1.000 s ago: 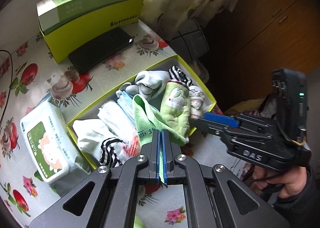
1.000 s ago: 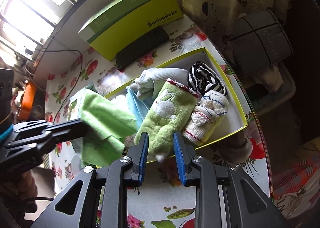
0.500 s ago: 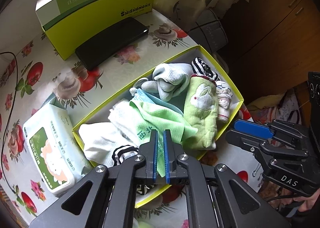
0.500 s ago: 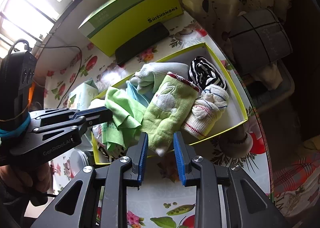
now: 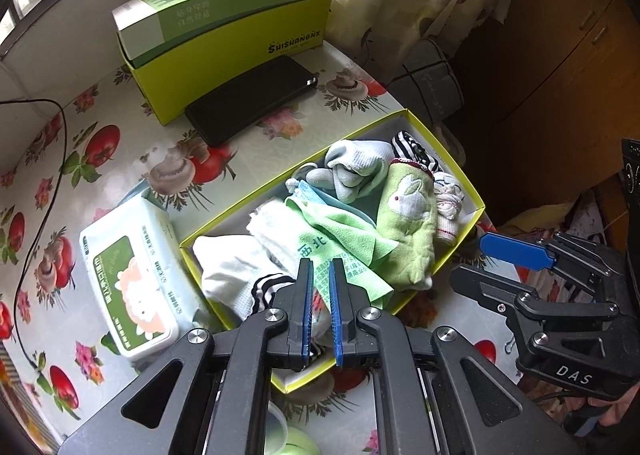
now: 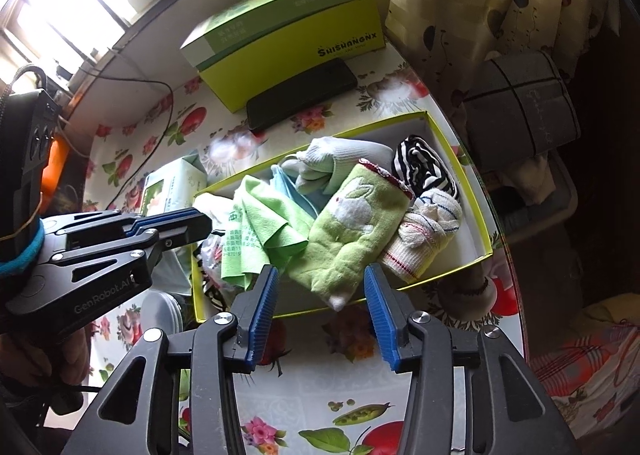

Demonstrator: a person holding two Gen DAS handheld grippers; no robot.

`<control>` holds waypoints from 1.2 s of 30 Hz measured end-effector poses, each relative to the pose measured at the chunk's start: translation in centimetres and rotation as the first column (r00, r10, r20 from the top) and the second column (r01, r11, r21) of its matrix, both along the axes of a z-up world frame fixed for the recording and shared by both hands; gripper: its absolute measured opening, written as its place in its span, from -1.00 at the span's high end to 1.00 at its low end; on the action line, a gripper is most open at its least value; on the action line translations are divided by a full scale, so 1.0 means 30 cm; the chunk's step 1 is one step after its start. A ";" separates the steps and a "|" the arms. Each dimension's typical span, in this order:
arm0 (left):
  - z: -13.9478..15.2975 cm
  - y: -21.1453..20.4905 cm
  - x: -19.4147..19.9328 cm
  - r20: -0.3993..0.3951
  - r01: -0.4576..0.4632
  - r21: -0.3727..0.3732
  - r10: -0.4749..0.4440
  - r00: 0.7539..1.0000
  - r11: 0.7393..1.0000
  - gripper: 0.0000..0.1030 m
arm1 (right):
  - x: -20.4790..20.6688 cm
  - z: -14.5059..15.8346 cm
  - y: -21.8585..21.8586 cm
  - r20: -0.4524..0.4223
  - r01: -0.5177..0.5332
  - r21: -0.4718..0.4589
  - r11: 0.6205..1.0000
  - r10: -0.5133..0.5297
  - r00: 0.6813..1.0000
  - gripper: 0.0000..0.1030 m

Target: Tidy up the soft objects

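Observation:
A shallow yellow-green box on the table holds soft items: a light green cloth, a green rabbit towel roll, grey socks, a striped sock, a white ribbed sock and white cloths. My left gripper is slightly open and empty just above the green cloth. My right gripper is open and empty in front of the rabbit roll.
A black phone lies before a tall yellow-green carton. A wet-wipe pack sits left of the box. A cable runs at the far left. Curtain and a grey bag hang past the table's right edge.
My left gripper let go of the green cloth, which now lies in the box, and drew back. My right gripper opened wider and backed off from the rabbit roll.

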State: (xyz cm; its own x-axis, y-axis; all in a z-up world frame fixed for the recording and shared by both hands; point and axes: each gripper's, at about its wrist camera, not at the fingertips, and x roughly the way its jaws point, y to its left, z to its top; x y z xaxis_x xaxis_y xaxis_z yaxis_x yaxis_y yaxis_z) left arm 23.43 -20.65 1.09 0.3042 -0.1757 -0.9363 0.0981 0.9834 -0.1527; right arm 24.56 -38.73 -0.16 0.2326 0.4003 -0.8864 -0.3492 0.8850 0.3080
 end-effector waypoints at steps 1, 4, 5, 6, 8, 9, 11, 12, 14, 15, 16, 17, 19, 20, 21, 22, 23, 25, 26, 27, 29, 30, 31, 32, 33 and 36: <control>0.006 0.004 -0.006 0.006 -0.004 0.001 0.004 1.000 1.000 0.84 | -0.006 0.005 0.006 0.004 -0.005 -0.004 1.000 0.005 1.000 0.10; 0.024 0.019 -0.027 0.020 -0.019 0.005 0.018 1.000 1.000 0.84 | -0.023 0.019 0.023 0.016 -0.019 -0.015 1.000 0.019 1.000 0.08; 0.029 0.023 -0.035 0.024 -0.023 0.007 0.022 0.999 1.000 0.84 | -0.030 0.023 0.029 0.018 -0.023 -0.018 1.000 0.023 1.000 0.07; 0.034 0.026 -0.042 0.027 -0.026 0.011 0.026 0.999 1.000 0.82 | -0.038 0.026 0.034 0.021 -0.027 -0.020 0.999 0.028 0.999 0.06; 0.046 0.033 -0.059 0.034 -0.031 0.013 0.031 0.999 0.999 0.68 | -0.055 0.034 0.048 0.029 -0.038 -0.031 0.999 0.039 0.999 0.04; 0.051 0.038 -0.067 0.039 -0.034 0.013 0.033 0.999 0.999 0.53 | -0.064 0.038 0.054 0.033 -0.045 -0.036 0.998 0.046 0.998 0.03; 0.062 0.048 -0.088 0.049 -0.039 0.012 0.038 0.998 0.999 0.48 | -0.081 0.045 0.068 0.039 -0.057 -0.046 0.997 0.059 0.997 0.01; 0.068 0.054 -0.097 0.052 -0.041 0.011 0.040 0.998 0.999 0.48 | -0.089 0.048 0.074 0.042 -0.062 -0.051 0.997 0.064 0.997 0.00; 0.077 0.063 -0.116 0.054 -0.046 0.011 0.046 0.997 0.999 0.48 | -0.107 0.054 0.088 0.047 -0.071 -0.062 0.996 0.074 0.996 -0.01; 0.080 0.068 -0.124 0.054 -0.048 0.011 0.048 0.997 0.999 0.48 | -0.116 0.056 0.097 0.048 -0.075 -0.065 0.995 0.079 0.996 -0.01; 0.084 0.072 -0.132 0.054 -0.049 0.010 0.048 0.997 0.999 0.48 | -0.123 0.058 0.103 0.049 -0.080 -0.069 0.994 0.084 0.995 -0.01; 0.088 0.075 -0.140 0.056 -0.050 0.010 0.049 0.997 0.999 0.48 | -0.131 0.059 0.109 0.050 -0.084 -0.072 0.994 0.088 0.995 -0.02; 0.096 0.082 -0.157 0.061 -0.052 0.011 0.051 0.997 0.999 0.48 | -0.147 0.063 0.120 0.052 -0.091 -0.078 0.993 0.095 0.994 -0.02; 0.100 0.086 -0.165 0.065 -0.052 0.009 0.052 0.997 0.999 0.48 | -0.155 0.064 0.125 0.054 -0.093 -0.082 0.992 0.098 0.994 -0.02; 0.104 0.091 -0.173 0.069 -0.053 0.008 0.052 0.996 0.999 0.48 | -0.162 0.067 0.131 0.055 -0.096 -0.085 0.992 0.101 0.993 -0.02; 0.107 0.095 -0.181 0.072 -0.055 0.010 0.054 0.996 0.998 0.48 | -0.170 0.069 0.135 0.058 -0.097 -0.087 0.991 0.103 0.993 -0.03; 0.109 0.100 -0.189 0.074 -0.058 0.011 0.057 0.996 0.998 0.47 | -0.177 0.070 0.140 0.059 -0.099 -0.090 0.991 0.105 0.993 -0.03; 0.111 0.109 -0.202 0.076 -0.064 0.010 0.063 0.995 0.998 0.43 | -0.189 0.074 0.150 0.062 -0.105 -0.095 0.990 0.111 0.992 -0.05; 0.111 0.113 -0.208 0.075 -0.067 0.011 0.066 0.995 0.998 0.42 | -0.195 0.077 0.155 0.065 -0.106 -0.099 0.989 0.113 0.992 -0.07; 0.112 0.117 -0.214 0.076 -0.070 0.012 0.068 0.995 0.997 0.42 | -0.200 0.079 0.160 0.066 -0.107 -0.102 0.989 0.114 0.991 -0.08; 0.115 0.124 -0.226 0.077 -0.075 0.015 0.074 0.994 0.997 0.42 | -0.211 0.083 0.169 0.068 -0.109 -0.105 0.988 0.116 0.991 -0.08; 0.116 0.127 -0.232 0.077 -0.079 0.016 0.077 0.994 0.997 0.42 | -0.217 0.086 0.172 0.072 -0.109 -0.107 0.988 0.117 0.991 -0.09; 0.117 0.130 -0.238 0.079 -0.081 0.018 0.080 0.994 0.997 0.42 | -0.223 0.088 0.175 0.075 -0.109 -0.111 0.988 0.118 0.990 -0.09; 0.119 0.133 -0.245 0.081 -0.084 0.021 0.082 0.993 0.996 0.42 | -0.228 0.090 0.178 0.078 -0.111 -0.115 0.987 0.120 0.990 -0.09; 0.120 0.135 -0.250 0.082 -0.086 0.021 0.084 0.993 0.996 0.41 | -0.233 0.092 0.181 0.080 -0.111 -0.118 0.987 0.121 0.989 -0.10; 0.122 0.142 -0.269 0.085 -0.089 0.027 0.086 0.993 0.996 0.41 | -0.246 0.095 0.187 0.086 -0.110 -0.125 0.986 0.122 0.989 -0.11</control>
State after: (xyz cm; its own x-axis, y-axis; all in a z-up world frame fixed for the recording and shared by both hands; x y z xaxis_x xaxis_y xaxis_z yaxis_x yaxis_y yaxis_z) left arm 15.36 -16.38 4.74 0.3947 -0.1162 -0.9114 0.0225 0.9929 -0.1169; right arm 17.18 -33.11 2.68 0.2745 0.3215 -0.9063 -0.4739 0.8653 0.1634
